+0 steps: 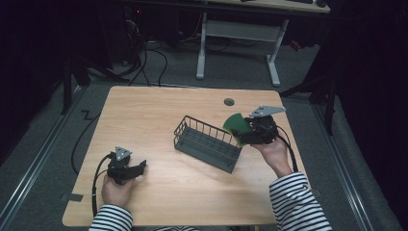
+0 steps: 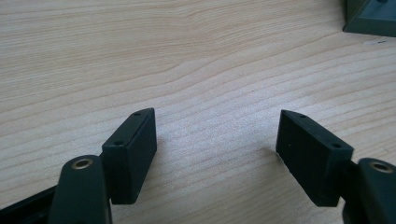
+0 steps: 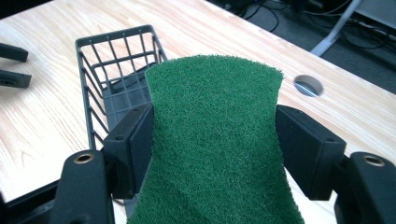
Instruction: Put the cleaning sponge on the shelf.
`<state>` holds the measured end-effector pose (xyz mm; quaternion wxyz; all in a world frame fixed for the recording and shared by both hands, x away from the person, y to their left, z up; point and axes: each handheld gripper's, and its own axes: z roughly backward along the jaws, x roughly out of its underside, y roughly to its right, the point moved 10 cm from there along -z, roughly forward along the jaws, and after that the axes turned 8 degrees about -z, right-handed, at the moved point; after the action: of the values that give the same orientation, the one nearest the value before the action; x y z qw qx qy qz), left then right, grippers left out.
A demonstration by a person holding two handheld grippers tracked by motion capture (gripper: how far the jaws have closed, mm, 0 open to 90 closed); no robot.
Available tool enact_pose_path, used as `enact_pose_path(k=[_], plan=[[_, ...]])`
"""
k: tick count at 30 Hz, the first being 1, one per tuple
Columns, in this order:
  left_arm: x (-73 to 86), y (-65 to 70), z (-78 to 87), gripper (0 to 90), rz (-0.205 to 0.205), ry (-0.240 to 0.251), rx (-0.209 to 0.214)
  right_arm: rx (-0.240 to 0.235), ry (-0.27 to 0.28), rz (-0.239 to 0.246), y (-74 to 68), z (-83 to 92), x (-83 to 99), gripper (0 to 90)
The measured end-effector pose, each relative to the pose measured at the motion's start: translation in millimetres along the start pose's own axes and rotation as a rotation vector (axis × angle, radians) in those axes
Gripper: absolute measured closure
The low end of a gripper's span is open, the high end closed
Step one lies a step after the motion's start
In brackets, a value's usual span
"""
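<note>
A dark wire basket (image 1: 208, 143) is set slantwise on the pale wooden table (image 1: 159, 115), and no contents can be made out in it; its sides are made of thin upright bars and its floor is a solid panel. A green scouring pad (image 3: 215, 140), flat and coarse-fibred with a curved far edge, is gripped at its two side edges by the right gripper (image 3: 214, 140), so that it is pinched in at the waist. The pad is held above the basket's right end. The left gripper (image 2: 217, 142) is rested near the table's front left, jaws spread apart with only bare wood grain between them.
</note>
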<state>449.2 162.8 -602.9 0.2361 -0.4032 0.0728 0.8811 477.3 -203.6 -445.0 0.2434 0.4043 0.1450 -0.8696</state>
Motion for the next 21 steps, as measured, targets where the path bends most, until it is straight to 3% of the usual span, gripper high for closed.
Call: enact_pose_path(k=[11, 21], plan=[[0.0, -0.4, 0.3, 29.6, 0.006, 0.002, 0.006, -0.025, -0.060, 0.060, -15.5, -34.6, -0.2, 31.4], [0.0, -0.3, 0.3, 29.6, 0.007, 0.002, 0.006, -0.037, -0.091, 0.101, -24.3, -40.4, 6.8, 31.2]])
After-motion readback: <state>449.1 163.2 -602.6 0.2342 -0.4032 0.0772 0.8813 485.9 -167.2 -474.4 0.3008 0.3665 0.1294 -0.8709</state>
